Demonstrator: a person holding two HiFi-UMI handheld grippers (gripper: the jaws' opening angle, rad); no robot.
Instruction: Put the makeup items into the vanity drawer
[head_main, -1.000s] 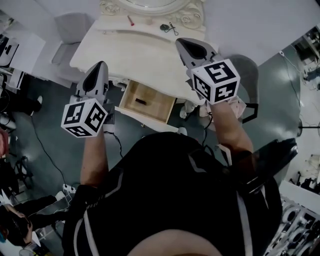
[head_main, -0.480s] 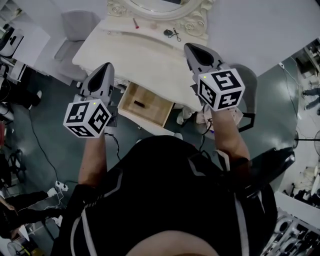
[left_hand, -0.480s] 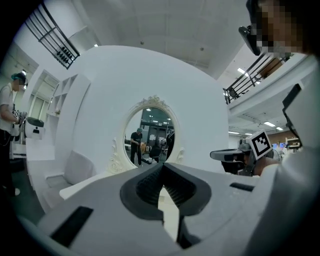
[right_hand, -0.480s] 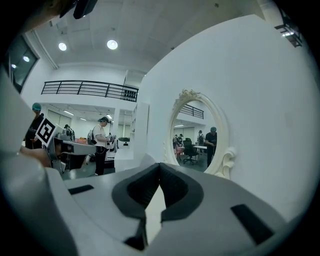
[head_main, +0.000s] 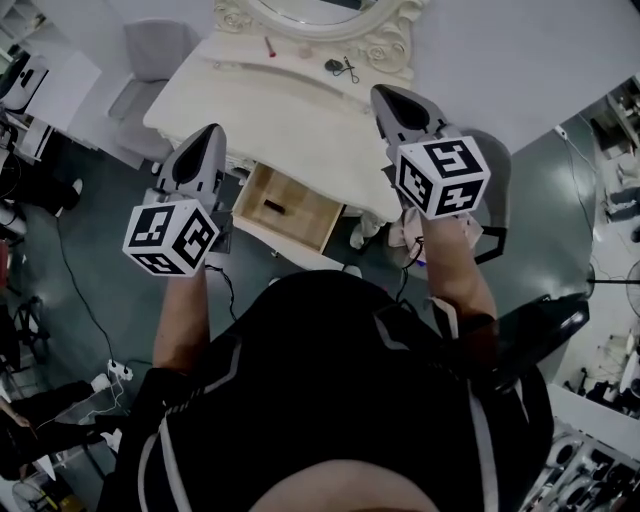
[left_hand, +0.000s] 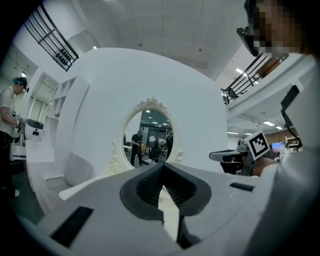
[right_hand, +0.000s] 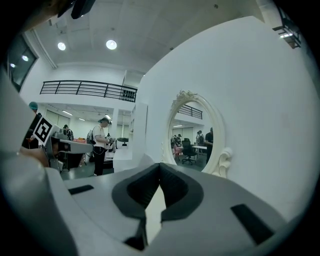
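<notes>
The white vanity table (head_main: 270, 105) stands below me with its wooden drawer (head_main: 300, 222) pulled open; a small dark item (head_main: 274, 206) lies inside. On the tabletop near the mirror (head_main: 300, 12) lie a thin red makeup item (head_main: 269, 46) and a dark tangle of small items (head_main: 340, 67). My left gripper (head_main: 208, 132) hovers over the table's left front corner, shut and empty. My right gripper (head_main: 384, 93) hangs over the table's right side, also shut with nothing in it. In the gripper views the left gripper (left_hand: 162, 164) and right gripper (right_hand: 160, 165) both face the oval mirror with their tips touching.
A grey chair (head_main: 150, 50) stands left of the vanity and another seat (head_main: 495, 140) at its right. Cables trail on the dark floor (head_main: 90, 290). A curved white wall (left_hand: 100, 90) backs the vanity. A person (right_hand: 101, 145) stands in the room behind.
Both grippers have risen a little and edged toward the vanity, the right one slightly rightward. Their jaws stay shut. The drawer and the items have not moved.
</notes>
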